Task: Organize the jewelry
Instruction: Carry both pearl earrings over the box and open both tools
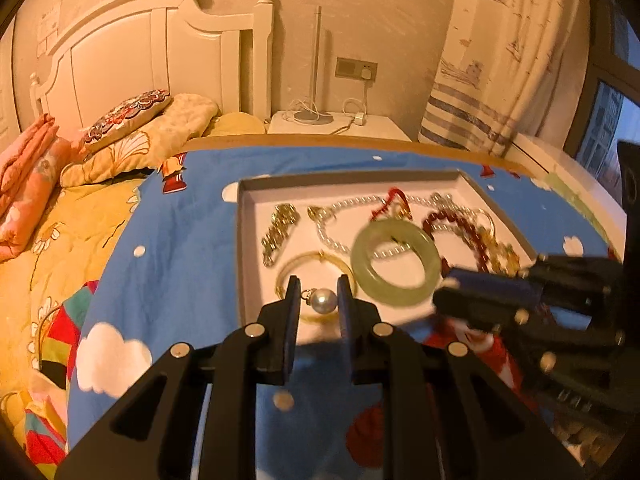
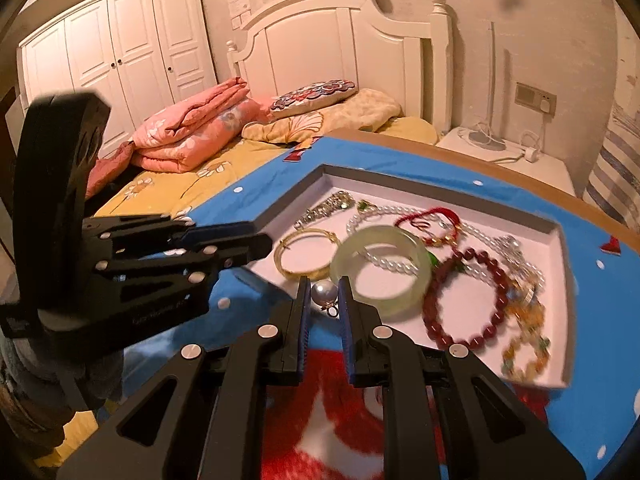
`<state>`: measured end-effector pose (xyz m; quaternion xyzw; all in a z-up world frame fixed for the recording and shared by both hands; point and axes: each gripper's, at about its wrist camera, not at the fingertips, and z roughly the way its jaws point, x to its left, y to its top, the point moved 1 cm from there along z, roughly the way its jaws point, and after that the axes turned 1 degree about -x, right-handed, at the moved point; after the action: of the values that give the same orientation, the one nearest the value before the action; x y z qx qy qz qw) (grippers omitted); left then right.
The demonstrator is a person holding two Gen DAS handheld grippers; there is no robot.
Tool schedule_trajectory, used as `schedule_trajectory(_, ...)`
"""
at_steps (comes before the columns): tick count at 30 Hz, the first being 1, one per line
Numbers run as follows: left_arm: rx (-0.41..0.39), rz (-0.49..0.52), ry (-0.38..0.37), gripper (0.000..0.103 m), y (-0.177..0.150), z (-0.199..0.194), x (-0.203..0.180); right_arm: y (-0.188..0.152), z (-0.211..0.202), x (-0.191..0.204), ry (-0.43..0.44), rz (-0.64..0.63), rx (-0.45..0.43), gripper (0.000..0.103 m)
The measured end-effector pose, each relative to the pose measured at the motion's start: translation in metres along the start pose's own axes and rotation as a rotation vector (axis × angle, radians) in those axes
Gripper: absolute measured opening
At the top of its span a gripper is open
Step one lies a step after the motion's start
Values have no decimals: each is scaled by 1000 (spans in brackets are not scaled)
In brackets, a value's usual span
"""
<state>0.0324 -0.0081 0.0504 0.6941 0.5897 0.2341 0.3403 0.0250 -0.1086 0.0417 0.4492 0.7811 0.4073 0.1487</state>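
A shallow grey-rimmed white tray [image 1: 244,236] [image 2: 296,194] on a blue cartoon cloth holds jewelry: a pale green jade bangle [image 1: 394,262] [image 2: 382,266], a thin gold bangle [image 1: 304,260] [image 2: 306,254], a dark red bead bracelet [image 1: 448,220] [image 2: 466,300], a white pearl strand [image 1: 340,208] [image 2: 384,210], a red cord [image 2: 428,220] and a gold chain [image 1: 280,228]. A grey pearl pendant [image 1: 324,300] [image 2: 324,292] lies between the tips of both grippers. My left gripper [image 1: 319,294] [image 2: 236,240] and right gripper [image 2: 325,294] [image 1: 452,284] each stand slightly open around it; contact is unclear.
The cloth covers a round wooden-edged table [image 1: 320,142]. A bed with a yellow quilt [image 1: 52,248], pink folded bedding [image 2: 188,132] and pillows lies to the left. A white nightstand [image 1: 340,122] with a lamp and a curtain [image 1: 500,60] stand behind.
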Motion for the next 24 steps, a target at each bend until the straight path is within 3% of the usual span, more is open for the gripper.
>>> schedule_trajectory(17,9,-15,54,19,26,35,19,16,44,6,23,-53,0,16)
schedule_trajectory(18,7,-17,67,26,26,35,19,17,45,7,25,-57,-2,17)
schedule_trajectory(19,5,-23,83,50,26,33,20,16,46,8,24,-60,2,19)
schedule_trajectory(21,-31,-45,117,77,25,26,22,15,43,7,22,-55,2,28)
schedule_trajectory(23,-50,-55,133,82,25,19,23,14,33,3,12,-37,-18,47)
schedule_trajectory(24,-55,-56,140,85,25,16,23,13,28,1,7,-26,-29,50)
